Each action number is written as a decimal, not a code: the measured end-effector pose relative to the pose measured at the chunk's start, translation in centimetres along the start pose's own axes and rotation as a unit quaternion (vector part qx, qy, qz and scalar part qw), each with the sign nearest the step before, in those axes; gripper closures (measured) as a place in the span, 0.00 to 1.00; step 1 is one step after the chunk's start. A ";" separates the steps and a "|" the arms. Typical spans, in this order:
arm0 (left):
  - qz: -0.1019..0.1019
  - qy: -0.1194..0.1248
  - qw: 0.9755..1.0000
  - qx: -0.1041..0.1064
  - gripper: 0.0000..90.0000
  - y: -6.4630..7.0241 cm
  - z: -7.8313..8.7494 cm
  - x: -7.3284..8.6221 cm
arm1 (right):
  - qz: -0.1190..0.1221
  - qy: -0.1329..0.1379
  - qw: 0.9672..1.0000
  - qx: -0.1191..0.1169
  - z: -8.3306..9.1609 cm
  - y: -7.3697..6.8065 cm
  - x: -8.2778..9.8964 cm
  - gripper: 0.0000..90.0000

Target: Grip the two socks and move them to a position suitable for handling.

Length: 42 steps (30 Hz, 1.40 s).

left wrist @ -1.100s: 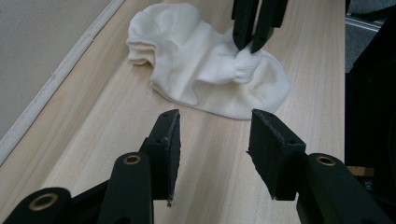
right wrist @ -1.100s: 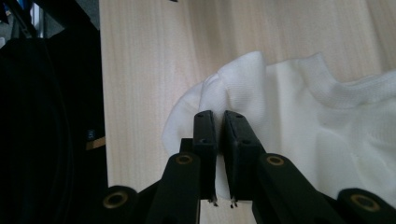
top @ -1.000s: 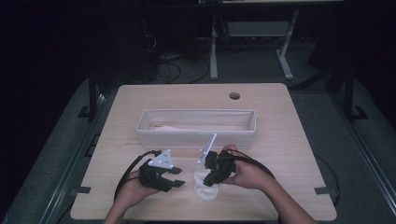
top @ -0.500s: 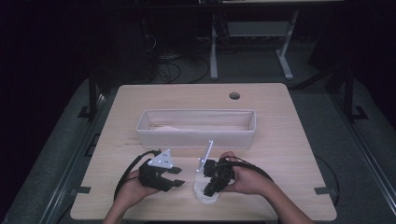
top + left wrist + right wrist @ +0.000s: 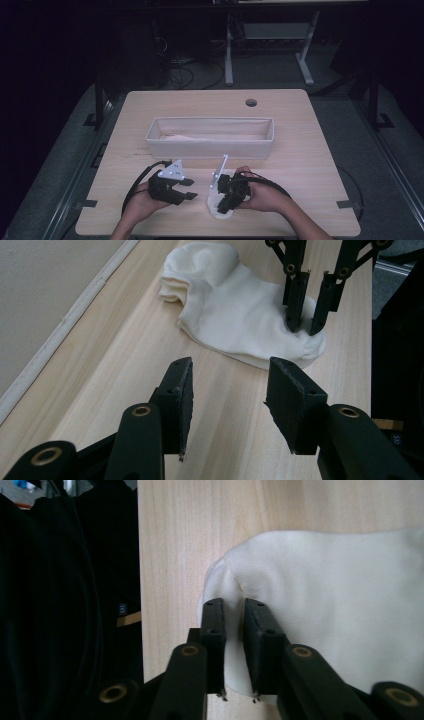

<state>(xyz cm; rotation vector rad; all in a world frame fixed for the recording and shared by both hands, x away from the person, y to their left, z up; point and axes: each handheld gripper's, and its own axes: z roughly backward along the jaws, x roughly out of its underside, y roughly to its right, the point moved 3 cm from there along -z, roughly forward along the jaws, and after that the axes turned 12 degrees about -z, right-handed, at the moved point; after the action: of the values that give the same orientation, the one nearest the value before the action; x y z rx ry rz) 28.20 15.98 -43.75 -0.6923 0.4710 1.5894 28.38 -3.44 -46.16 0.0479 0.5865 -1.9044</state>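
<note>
A white sock (image 5: 215,208) lies flat on the wooden table (image 5: 310,165) near its front edge. My right gripper (image 5: 225,202) points down at the sock's near end. In the right gripper view its jaws (image 5: 234,645) are shut on a pinched fold of the sock (image 5: 340,605). My left gripper (image 5: 189,189) rests just left of the sock, open, with nothing between its jaws (image 5: 230,400). In the left gripper view the sock (image 5: 235,310) stretches away from it, with the right gripper (image 5: 306,322) nipping the sock's far end.
A long white fabric bin (image 5: 210,148) stands across the middle of the table, with something pale lying inside it (image 5: 180,136). A round cable hole (image 5: 251,102) sits at the back. The person's dark clothing (image 5: 65,605) is close beyond the table's front edge.
My right gripper has come down and toward the front edge onto the sock's end. The left gripper has stayed where it was.
</note>
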 end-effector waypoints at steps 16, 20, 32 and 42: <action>0.005 0.001 1.000 -0.001 0.59 -0.1 0.1 0.2 | 0.025 0.007 1.000 0.007 -0.6 -0.9 0.2 0.87; 0.006 0.001 1.000 -0.001 0.59 -0.1 0.1 0.2 | 0.025 0.013 0.999 0.020 -0.7 -0.8 0.2 0.93; 0.005 0.002 1.000 -0.002 0.59 -0.2 0.1 0.2 | 0.017 0.026 0.999 0.016 1.0 -1.2 -0.1 0.98; 0.007 0.001 1.000 -0.001 0.59 -0.2 0.1 0.2 | 0.007 0.008 1.000 -0.012 -0.8 -1.1 0.2 0.91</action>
<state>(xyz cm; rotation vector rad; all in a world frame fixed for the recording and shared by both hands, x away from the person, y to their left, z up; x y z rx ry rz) 28.32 16.22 -43.79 -0.6945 0.4768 1.6016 27.13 -2.94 -46.49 0.0506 0.6181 -1.8852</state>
